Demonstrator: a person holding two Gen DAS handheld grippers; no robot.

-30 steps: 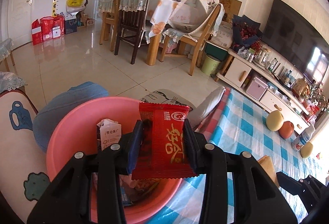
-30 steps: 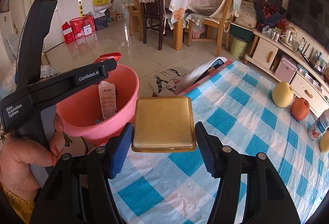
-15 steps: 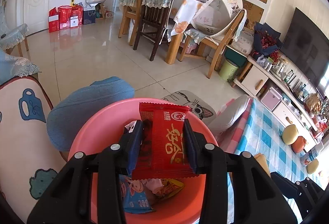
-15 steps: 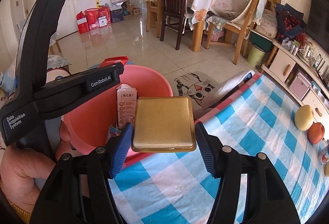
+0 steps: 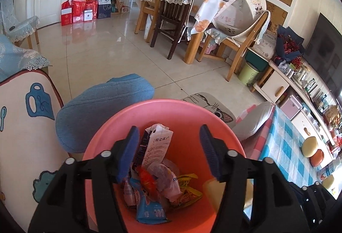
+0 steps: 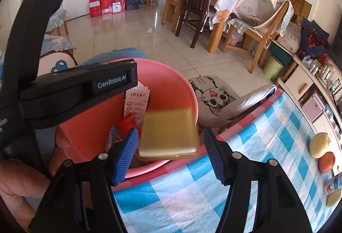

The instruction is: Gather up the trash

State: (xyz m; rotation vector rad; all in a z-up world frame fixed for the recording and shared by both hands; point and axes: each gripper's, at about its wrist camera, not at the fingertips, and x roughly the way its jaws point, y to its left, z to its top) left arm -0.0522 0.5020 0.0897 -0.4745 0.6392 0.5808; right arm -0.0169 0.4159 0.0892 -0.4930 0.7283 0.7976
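Note:
A pink basin (image 5: 106, 139) sits beside the table edge and holds several wrappers and a white carton (image 5: 157, 145). My left gripper (image 5: 168, 153) is open and empty right above the basin. The red wrapper (image 5: 147, 179) lies blurred among the trash inside. My right gripper (image 6: 170, 154) is open at the basin's (image 6: 89, 132) near rim. A flat gold packet (image 6: 168, 132), blurred, is loose between its fingers and tips over the rim. The red wrapper (image 6: 127, 124) also shows in the right wrist view.
The blue-checked tablecloth (image 6: 256, 147) runs to the right with a pale pear (image 6: 319, 144) and a reddish fruit (image 6: 326, 161) on it. A blue cushion (image 5: 102, 104) and a patterned chair back (image 5: 25, 122) stand left of the basin. The left gripper's body (image 6: 64, 92) crosses the right wrist view.
Both grippers have opened. The red wrapper has dropped from the left gripper into the basin. The gold packet has come loose from the right gripper and is falling toward the basin.

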